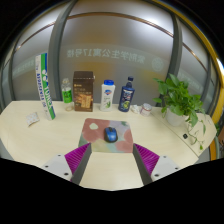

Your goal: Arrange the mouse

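Note:
A dark blue mouse (110, 133) lies on a small pink and grey mouse mat (108, 134) in the middle of the cream table (40, 128). My gripper (111, 158) hovers just short of the mat, its two fingers spread wide apart. The purple pads (78, 158) stand at either side of the mat's near edge. Nothing sits between the fingers; the mouse is ahead of them.
Along the back of the table stand a tall green and white box (44, 86), a green bottle (67, 92), a brown box (84, 91), a white bottle (106, 95) and a dark bottle (126, 95). A potted plant (181, 100) grows at the right.

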The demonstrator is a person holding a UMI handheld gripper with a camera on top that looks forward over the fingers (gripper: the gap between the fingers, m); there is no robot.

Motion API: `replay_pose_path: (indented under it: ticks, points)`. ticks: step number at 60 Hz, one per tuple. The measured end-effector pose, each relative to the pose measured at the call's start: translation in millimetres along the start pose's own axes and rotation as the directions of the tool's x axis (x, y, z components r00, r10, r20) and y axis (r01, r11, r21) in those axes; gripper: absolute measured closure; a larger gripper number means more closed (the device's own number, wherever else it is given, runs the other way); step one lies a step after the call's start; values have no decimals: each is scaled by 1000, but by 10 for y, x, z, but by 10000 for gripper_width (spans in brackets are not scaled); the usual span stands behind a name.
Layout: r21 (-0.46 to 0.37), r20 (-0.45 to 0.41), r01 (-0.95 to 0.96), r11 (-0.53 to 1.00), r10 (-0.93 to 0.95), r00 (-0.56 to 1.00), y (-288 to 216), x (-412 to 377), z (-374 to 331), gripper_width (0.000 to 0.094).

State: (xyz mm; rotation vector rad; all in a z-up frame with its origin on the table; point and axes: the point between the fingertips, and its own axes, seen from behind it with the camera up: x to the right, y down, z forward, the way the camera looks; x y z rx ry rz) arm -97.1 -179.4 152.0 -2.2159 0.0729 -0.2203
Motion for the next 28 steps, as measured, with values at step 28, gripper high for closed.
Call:
replay_pose_path:
  ticks: [28]
  points:
    - [-21, -4, -10, 1000, 9, 1000, 358, -134, -559, 85]
